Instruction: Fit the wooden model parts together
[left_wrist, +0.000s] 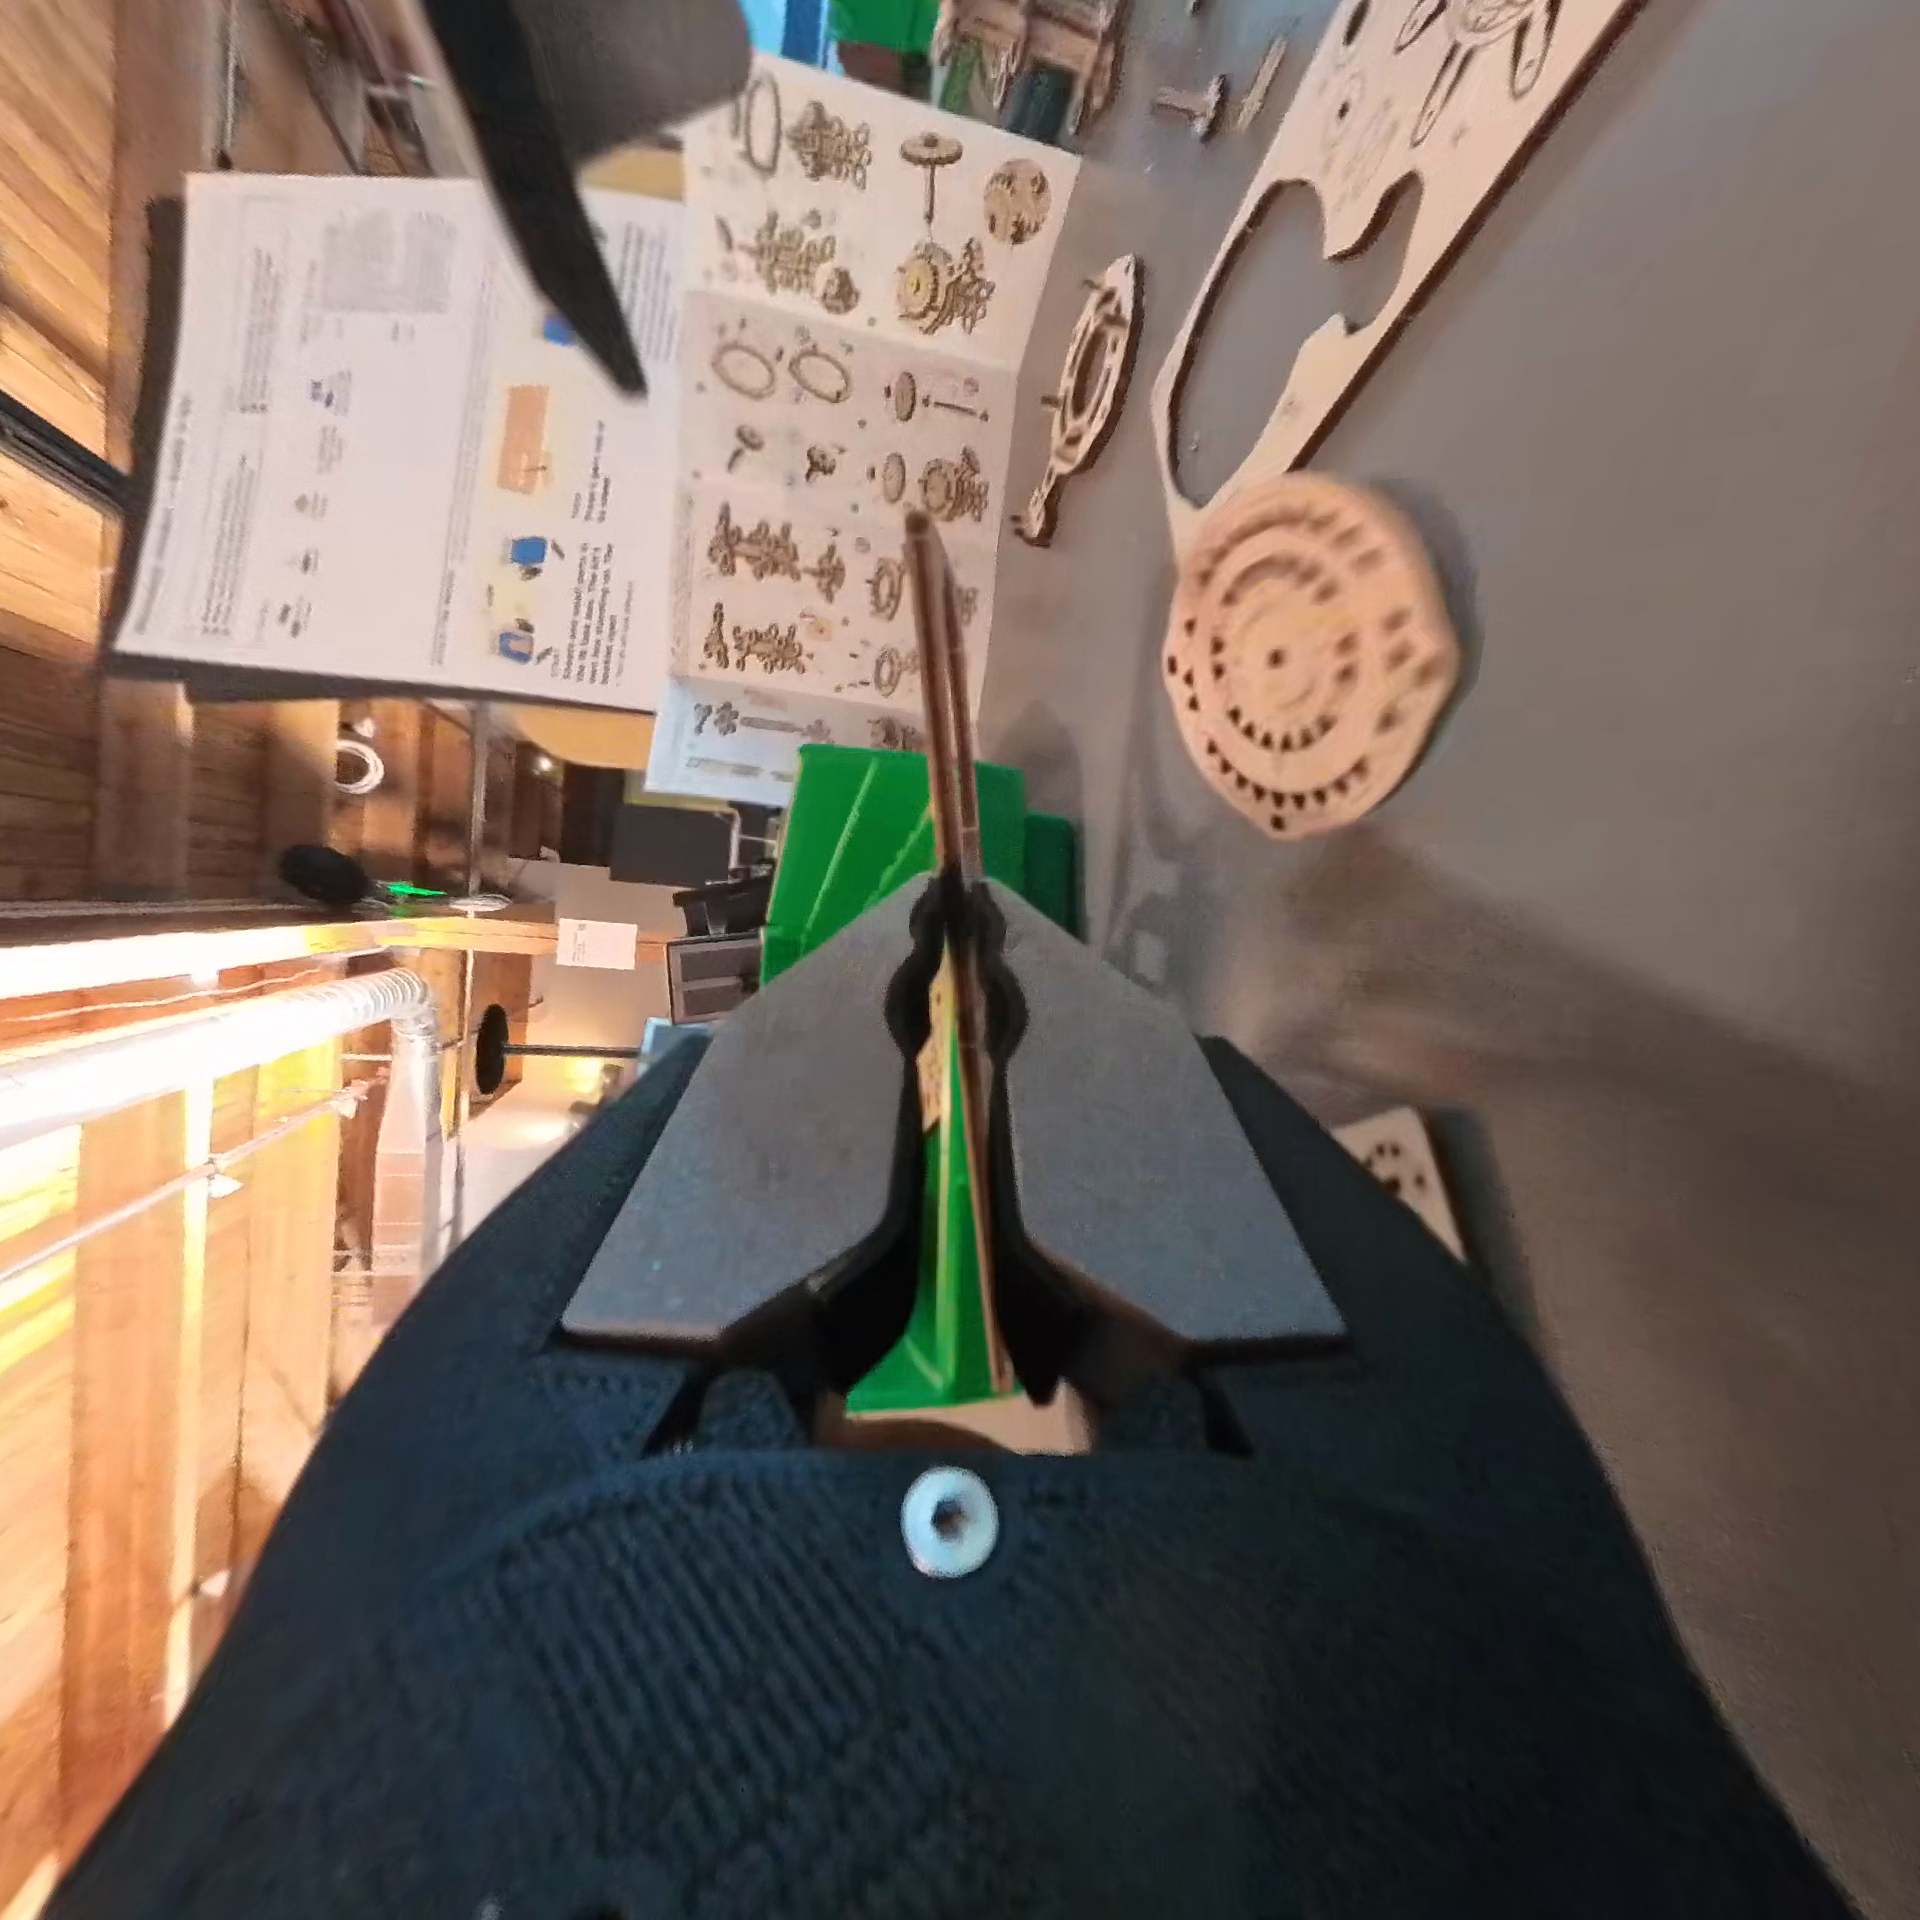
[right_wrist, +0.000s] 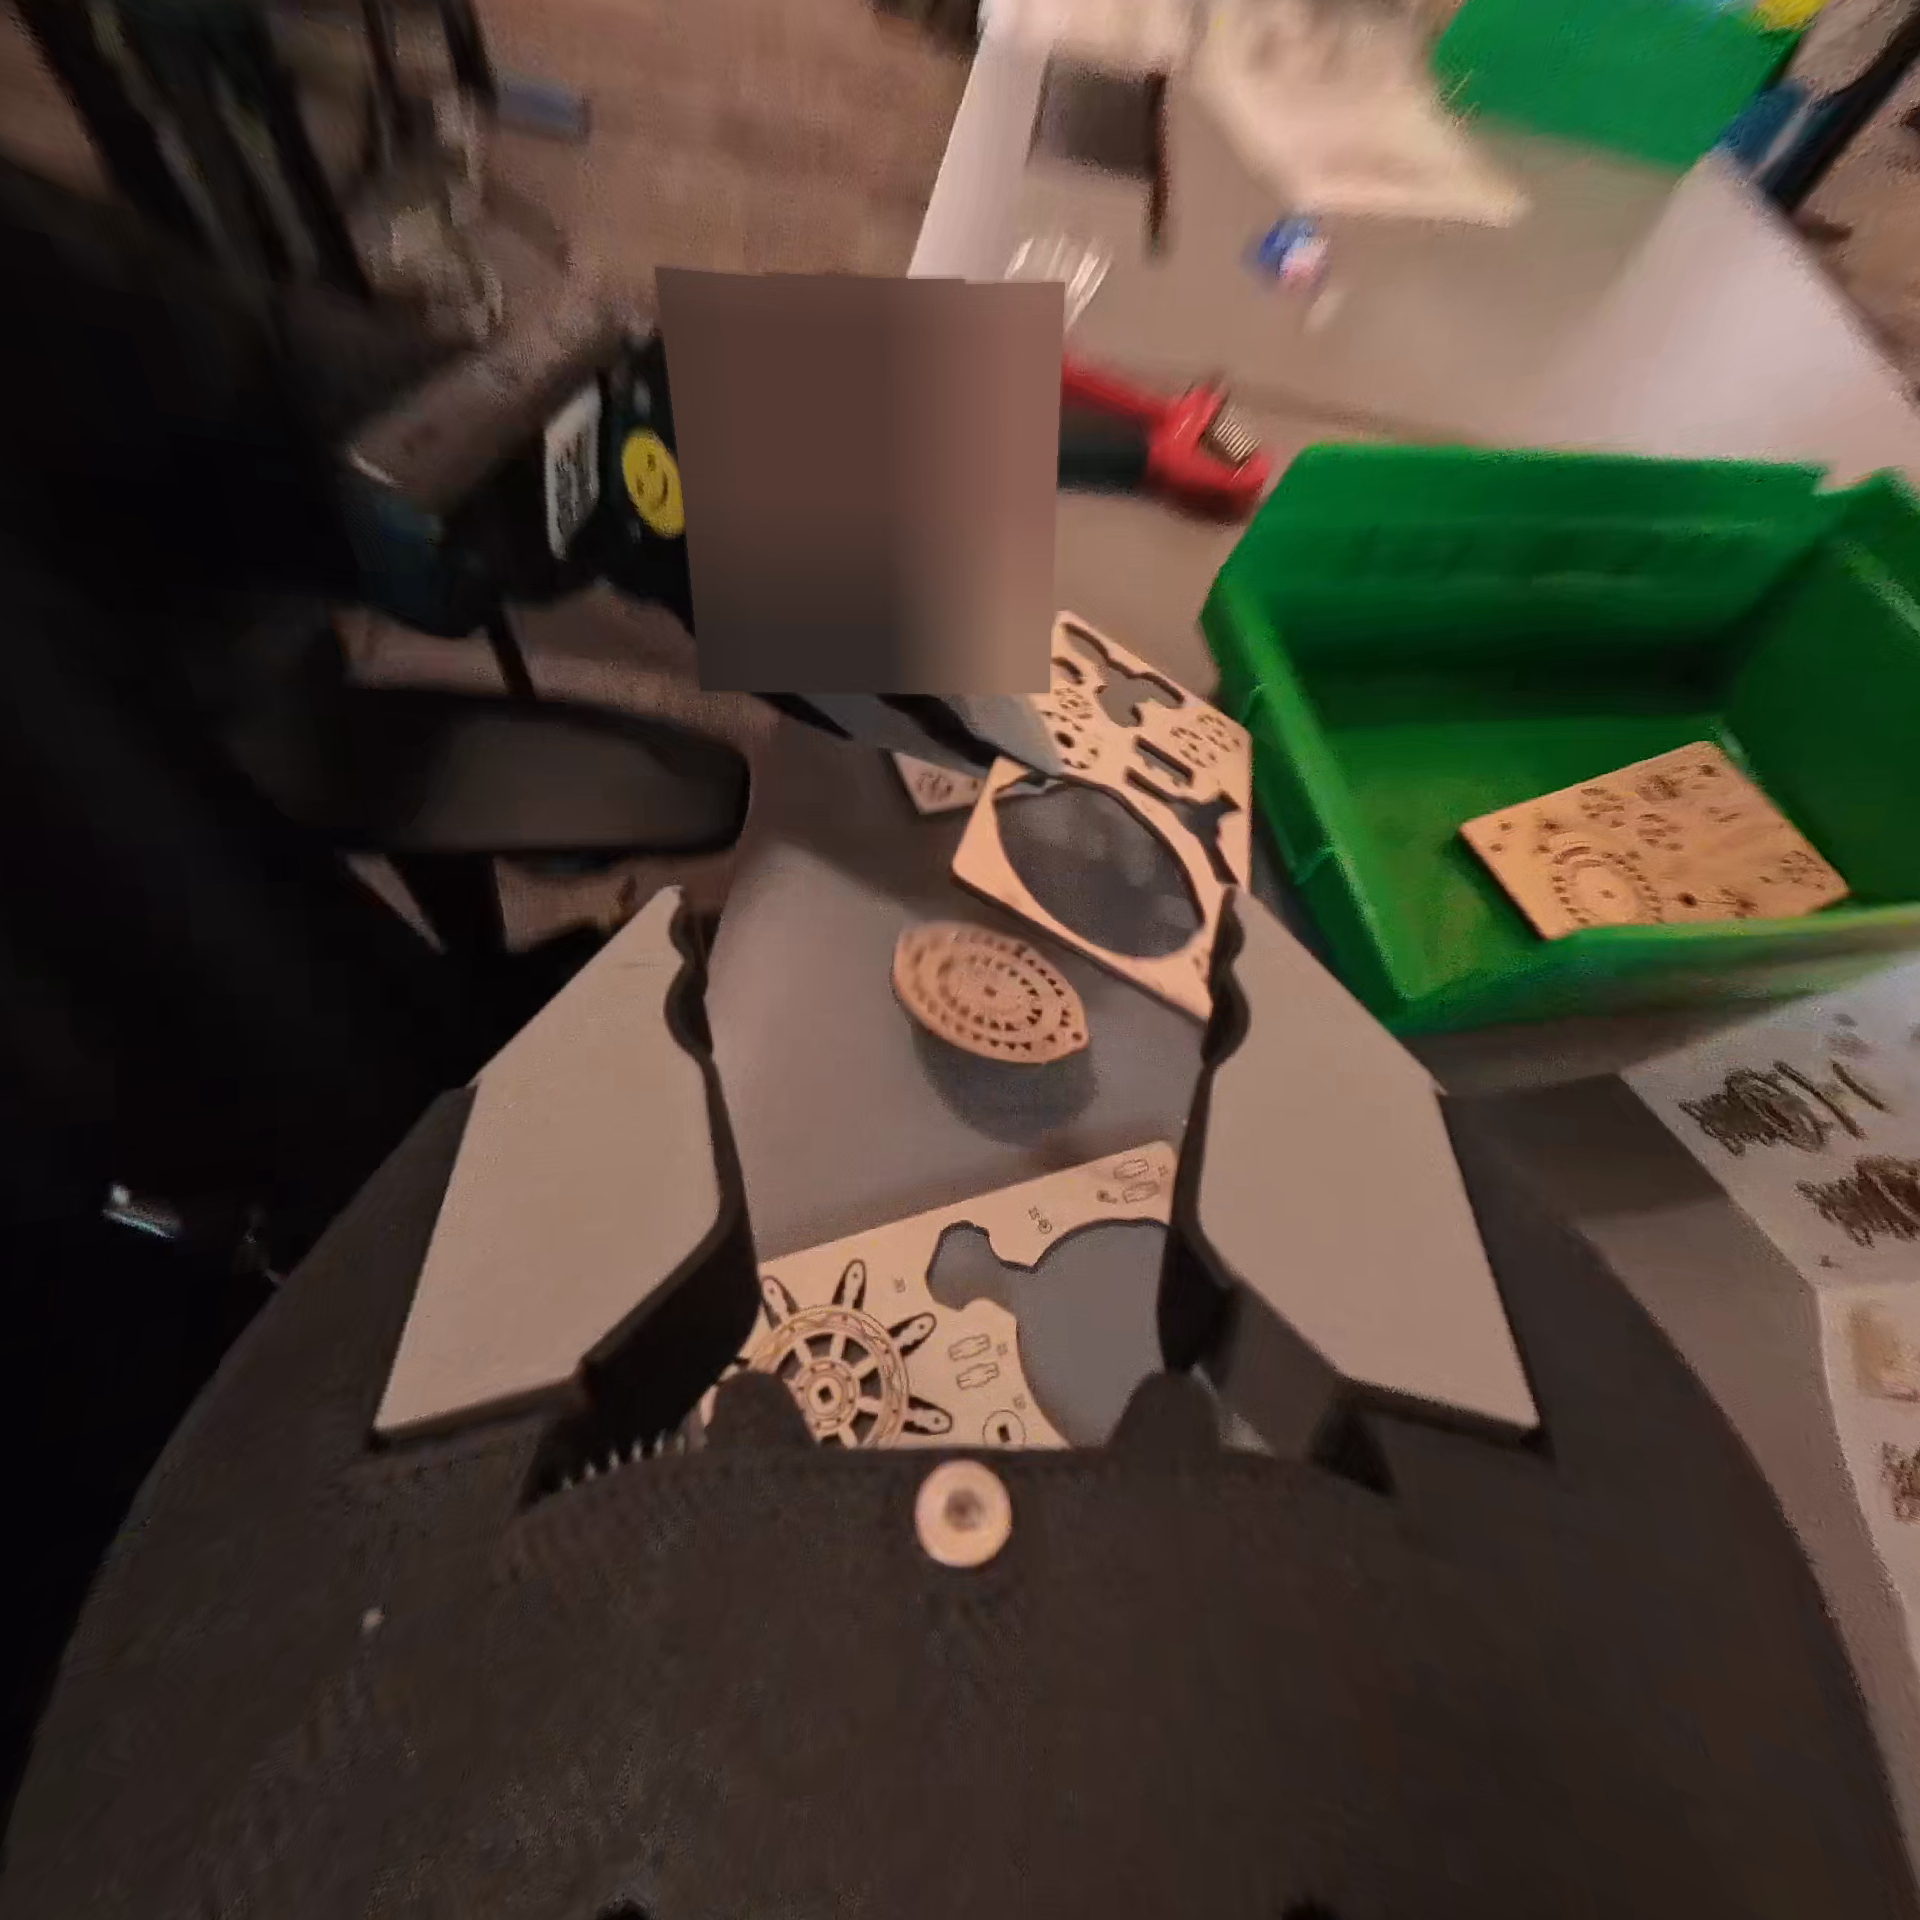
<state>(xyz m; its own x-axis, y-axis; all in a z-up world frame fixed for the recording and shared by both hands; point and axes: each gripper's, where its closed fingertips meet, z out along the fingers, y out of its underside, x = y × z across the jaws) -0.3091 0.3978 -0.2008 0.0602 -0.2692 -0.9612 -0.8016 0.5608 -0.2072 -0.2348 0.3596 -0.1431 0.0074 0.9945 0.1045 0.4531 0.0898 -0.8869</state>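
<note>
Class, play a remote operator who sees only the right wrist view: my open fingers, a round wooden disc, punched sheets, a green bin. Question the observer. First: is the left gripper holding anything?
Observer: Yes. The left gripper is shut on a thin wooden sheet, seen edge-on.
Operator: Any assembly guide?
Observer: An instruction sheet with diagrams lies beyond the sheet.
Operator: Other loose parts near it?
Observer: A wooden ring part lies beside the instruction sheet.

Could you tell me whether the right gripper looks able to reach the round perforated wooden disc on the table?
Probably yes. The right gripper is open and empty, and the perforated disc lies flat ahead between its fingers with bare grey table before it; the cut-out sheets sit beside it, not over it.
</note>
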